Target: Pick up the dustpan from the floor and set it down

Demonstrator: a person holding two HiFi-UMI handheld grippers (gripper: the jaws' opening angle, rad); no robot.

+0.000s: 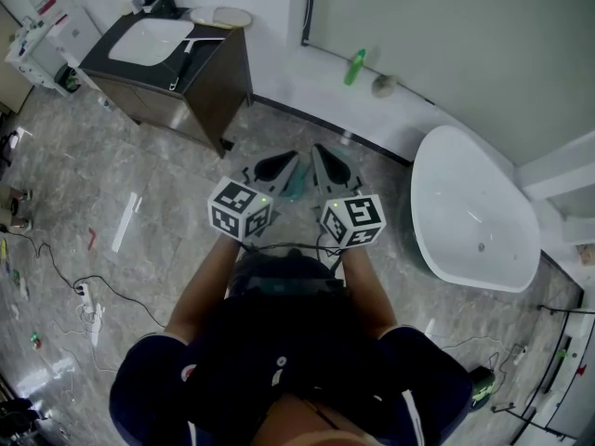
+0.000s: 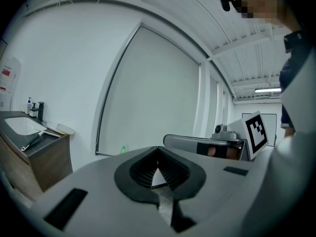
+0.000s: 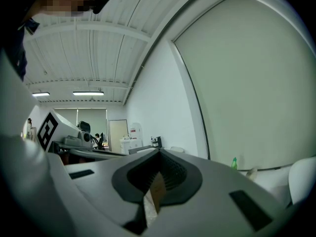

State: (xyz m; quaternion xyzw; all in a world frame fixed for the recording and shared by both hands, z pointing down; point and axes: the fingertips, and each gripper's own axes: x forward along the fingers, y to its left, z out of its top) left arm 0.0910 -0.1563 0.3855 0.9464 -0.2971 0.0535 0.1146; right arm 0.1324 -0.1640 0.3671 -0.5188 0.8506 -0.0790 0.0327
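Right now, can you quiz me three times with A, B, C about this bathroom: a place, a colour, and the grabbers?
1. Where is the green bottle? A in the sink, B on the white ledge, C on the floor.
2. What colour is the bathtub? A white, B black, C red.
3. How are the left gripper and right gripper? A both open, B one open, C both shut.
Answers: B, it stands on the ledge; A, the tub is plainly white; C, each gripper's view shows its jaws together, nothing between.
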